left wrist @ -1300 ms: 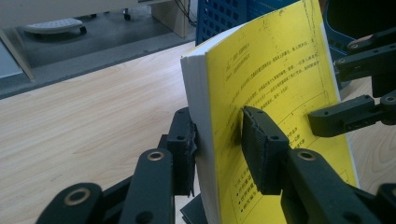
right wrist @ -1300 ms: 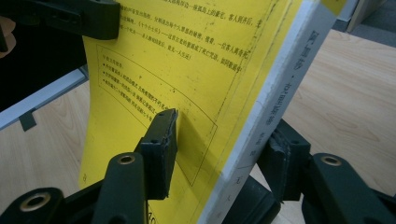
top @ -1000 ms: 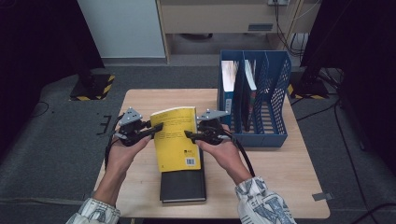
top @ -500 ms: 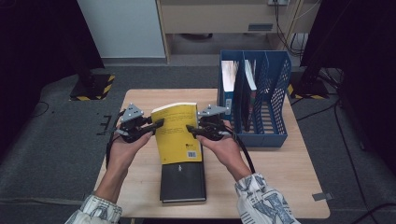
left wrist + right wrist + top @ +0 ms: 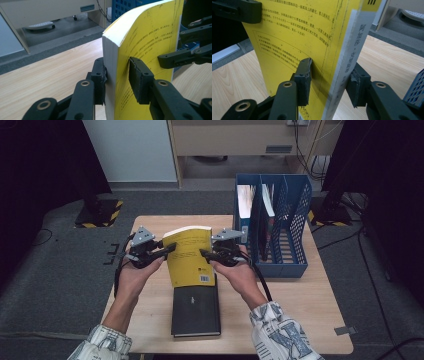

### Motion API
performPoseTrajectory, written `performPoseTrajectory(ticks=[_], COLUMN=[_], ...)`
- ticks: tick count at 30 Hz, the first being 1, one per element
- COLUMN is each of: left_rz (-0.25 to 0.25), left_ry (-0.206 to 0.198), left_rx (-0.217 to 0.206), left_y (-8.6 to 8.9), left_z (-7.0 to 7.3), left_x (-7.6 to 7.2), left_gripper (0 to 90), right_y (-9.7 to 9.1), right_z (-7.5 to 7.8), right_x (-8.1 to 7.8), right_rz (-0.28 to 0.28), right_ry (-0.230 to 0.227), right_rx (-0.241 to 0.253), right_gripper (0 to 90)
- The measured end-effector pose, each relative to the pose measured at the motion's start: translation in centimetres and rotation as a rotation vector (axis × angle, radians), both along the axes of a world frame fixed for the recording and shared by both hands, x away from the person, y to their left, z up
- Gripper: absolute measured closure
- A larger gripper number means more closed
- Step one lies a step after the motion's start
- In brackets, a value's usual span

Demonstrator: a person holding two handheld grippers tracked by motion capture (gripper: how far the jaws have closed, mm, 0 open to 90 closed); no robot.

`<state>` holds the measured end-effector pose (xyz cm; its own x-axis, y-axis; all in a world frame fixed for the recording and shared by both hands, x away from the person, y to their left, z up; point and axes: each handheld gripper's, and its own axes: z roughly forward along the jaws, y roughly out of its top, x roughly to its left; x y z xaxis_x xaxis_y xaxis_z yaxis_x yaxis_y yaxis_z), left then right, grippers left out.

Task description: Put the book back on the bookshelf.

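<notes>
1. Holding the yellow paperback (image 5: 189,255) between both tools, you have it lifted off the table (image 5: 310,320) and tilted up, just above the far end of the black book (image 5: 196,310).
2. Your left gripper (image 5: 169,249) pinches the paperback's page edge; in the left gripper view its pads (image 5: 136,77) press cover and back.
3. Your right gripper (image 5: 206,253) clamps the paperback's spine side (image 5: 348,67), one pad on the yellow cover, the other behind the spine; its jaws have just been closing on the book.
4. Judging by the layout, the pick-up is done; what is left is carrying the paperback to the blue file rack (image 5: 295,220), right of the paperback, and slotting it in.
5. The black book, below the paperback, lies flat and untouched.
6. The rack already holds upright books (image 5: 245,205); which slot is free is hard to make out.
7. The paperback's front cover faces away, and its lower edge is cut off in both gripper views.
</notes>
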<state>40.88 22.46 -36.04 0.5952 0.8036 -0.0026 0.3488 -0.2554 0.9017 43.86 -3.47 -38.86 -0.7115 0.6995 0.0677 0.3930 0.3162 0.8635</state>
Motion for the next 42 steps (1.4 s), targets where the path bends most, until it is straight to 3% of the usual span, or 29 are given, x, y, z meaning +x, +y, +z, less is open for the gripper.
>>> performPoseTrajectory(ticks=[10,23,31,42], left_rz=[-0.011,-0.015,-0.035,-0.050], left_ry=[-0.007,-0.046,-0.046,-0.014], left_rx=[-0.015,-0.038,-0.048,-0.041], left_y=[0.2,0.0,0.2,0.1], left_z=[-0.2,-0.8,-1.3,-3.3], left_x=[-0.6,-1.7,-2.4,-3.4], left_gripper=[61.5,44.2,38.6,37.3], right_y=[-0.4,-0.8,-1.1,-0.7], right_z=[0.0,0.2,-0.1,-0.1], right_x=[-1.0,-4.0,-5.4,-6.8], right_rz=[0.027,0.066,0.098,0.142], right_ry=[-0.011,-0.045,-0.054,-0.058], right_rx=[0.003,-0.008,0.006,-0.004], right_gripper=[58.6,62.7,66.0,65.3])
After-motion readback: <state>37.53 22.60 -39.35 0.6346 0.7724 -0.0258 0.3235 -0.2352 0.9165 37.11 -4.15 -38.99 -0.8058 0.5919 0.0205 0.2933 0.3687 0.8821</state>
